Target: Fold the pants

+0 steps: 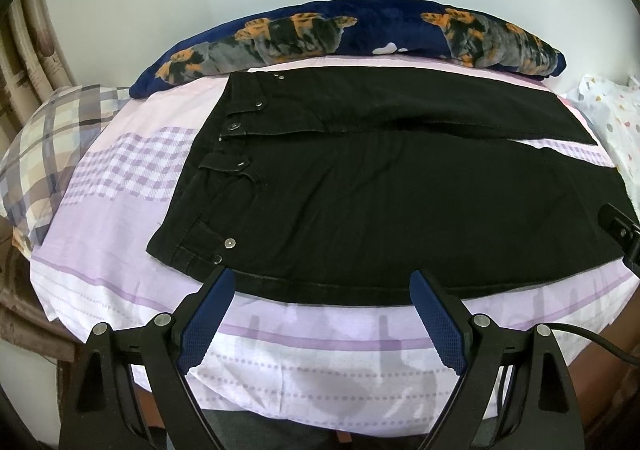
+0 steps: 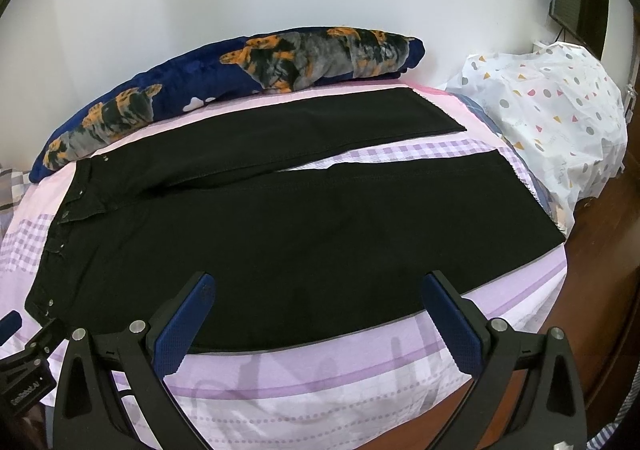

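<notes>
Blue pads frame the bottom of each wrist view: your left hand-held gripper point(image 1: 322, 282) and your right hand-held gripper point(image 2: 320, 288) both stand spread wide, with nothing between the fingers. Each hovers at the near edge of the bed point(image 1: 320, 366), fingertips just at the near hem of the pants point(image 1: 380, 209).

The pants lie flat and unfolded on the lilac sheet, and their long axis runs across the frame, left to right. In the left view the waistband point(image 1: 208, 177) sits at centre left, so your left hand-held gripper is the nearer one to the waist. In the right view the near leg fills the middle, and its cuff point(image 2: 528, 193) ends at the right of the frame, so your right hand-held gripper is nearer the cuffs.

Further back the two legs part, a wedge of checked sheet showing between them in the right view; the far leg point(image 2: 320, 125) runs along the upper middle. Beyond it lies a blue blanket point(image 2: 200, 89) against the wall.

Judging by this layout, the first fold is probably near leg over far leg, away from you, with both hands lifting the near side seam together.
</notes>
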A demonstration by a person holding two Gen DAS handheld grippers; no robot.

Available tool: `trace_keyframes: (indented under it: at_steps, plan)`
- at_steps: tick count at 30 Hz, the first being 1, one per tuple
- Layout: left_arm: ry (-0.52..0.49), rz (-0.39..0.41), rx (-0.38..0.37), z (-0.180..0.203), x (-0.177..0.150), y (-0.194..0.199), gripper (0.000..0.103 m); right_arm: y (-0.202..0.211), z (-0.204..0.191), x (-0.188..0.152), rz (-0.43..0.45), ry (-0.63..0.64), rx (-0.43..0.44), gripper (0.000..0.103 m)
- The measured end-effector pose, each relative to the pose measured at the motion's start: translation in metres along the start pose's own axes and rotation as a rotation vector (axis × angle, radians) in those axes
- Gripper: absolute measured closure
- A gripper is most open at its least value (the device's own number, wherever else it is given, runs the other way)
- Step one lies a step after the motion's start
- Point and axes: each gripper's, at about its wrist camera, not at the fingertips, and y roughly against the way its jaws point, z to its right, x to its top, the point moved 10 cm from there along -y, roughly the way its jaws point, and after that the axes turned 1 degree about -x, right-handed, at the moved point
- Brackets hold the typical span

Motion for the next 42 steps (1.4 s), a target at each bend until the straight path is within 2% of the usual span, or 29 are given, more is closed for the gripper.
trace_keyframes:
  at_steps: [23,32,36,40,42]
  plan:
    - [0.0,0.003,-0.001,0.0,0.001,0.001,0.014,0.001,0.001,0.0,0.003,-0.005,0.005,0.001]
    - [0.017,-0.004,-0.033,-0.004,0.006,-0.003,0.014,0.001,-0.012,0.011,0.036,-0.017,0.051,0.001]
    - [0.041,-0.012,-0.048,-0.009,0.012,-0.01,0.014,0.001,-0.016,0.01,0.039,-0.002,0.052,0.001]
    - [0.077,-0.013,-0.052,-0.03,0.027,-0.024,0.015,-0.005,-0.016,0.012,0.028,-0.031,0.087,0.001]
    - [0.111,-0.015,-0.061,-0.047,0.039,-0.032,0.018,-0.01,-0.022,0.018,0.024,-0.038,0.129,0.001]
